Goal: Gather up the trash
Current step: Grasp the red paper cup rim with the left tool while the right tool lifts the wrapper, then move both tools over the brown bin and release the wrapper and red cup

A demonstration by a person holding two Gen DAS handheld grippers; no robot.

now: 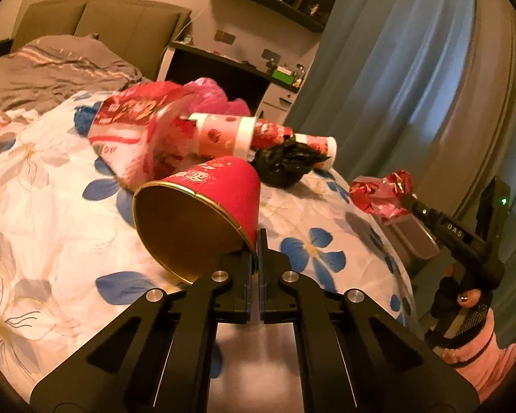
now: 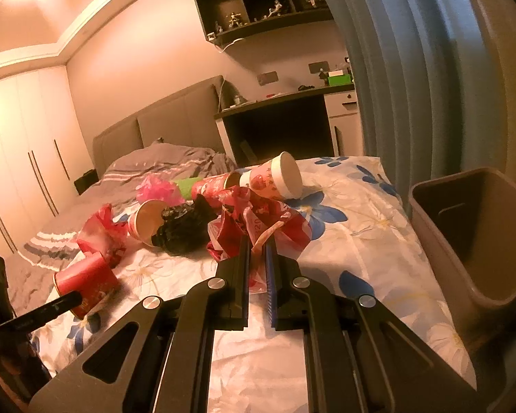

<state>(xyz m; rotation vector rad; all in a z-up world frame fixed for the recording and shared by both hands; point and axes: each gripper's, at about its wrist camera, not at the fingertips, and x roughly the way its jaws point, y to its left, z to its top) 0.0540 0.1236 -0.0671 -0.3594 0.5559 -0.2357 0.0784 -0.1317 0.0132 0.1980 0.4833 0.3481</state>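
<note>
- Bedroom, warm lamp light; a bed with a floral quilt (image 2: 354,241) carries the litter, blue curtains hang on the far side, a dark wall shelf (image 2: 258,0) of figurines sits above a desk.
- Trash lies heaped mid-quilt: a black crumpled bag (image 2: 184,230), patterned paper cups (image 2: 275,179), a pink plastic bag (image 2: 156,187), red wrappers.
- Left hand-held gripper (image 1: 258,241) — jaws drawn together on the rim wall of a red paper cup (image 1: 203,206); the cup lies on its side, gold-lined mouth turned toward the camera, pinched at the rim edge only. From the right wrist view the same cup shows low left on the quilt with the left gripper's finger reaching it.
- Right hand-held gripper (image 2: 257,241) — jaws narrow, clamped on a crumpled red-and-clear wrapper (image 2: 258,227); the wad stands out beyond the fingertips, and in the left wrist view it hangs past the quilt's edge.
- Grey bin (image 2: 471,241) stands open just beside the bed on the right, nothing visible inside.
- Step in hand, as I judge it: both pieces gripped, neither yet binned — pick done, carry pending.
- Next move likely calls for lifting the cup clear of the quilt without letting it pivot on that thin rim pinch, then bringing each load over the bin mouth before releasing. Wrapper is nearer the bin; it probably goes first.
- Risk: cup may swing or slip from a one-wall grip.
</note>
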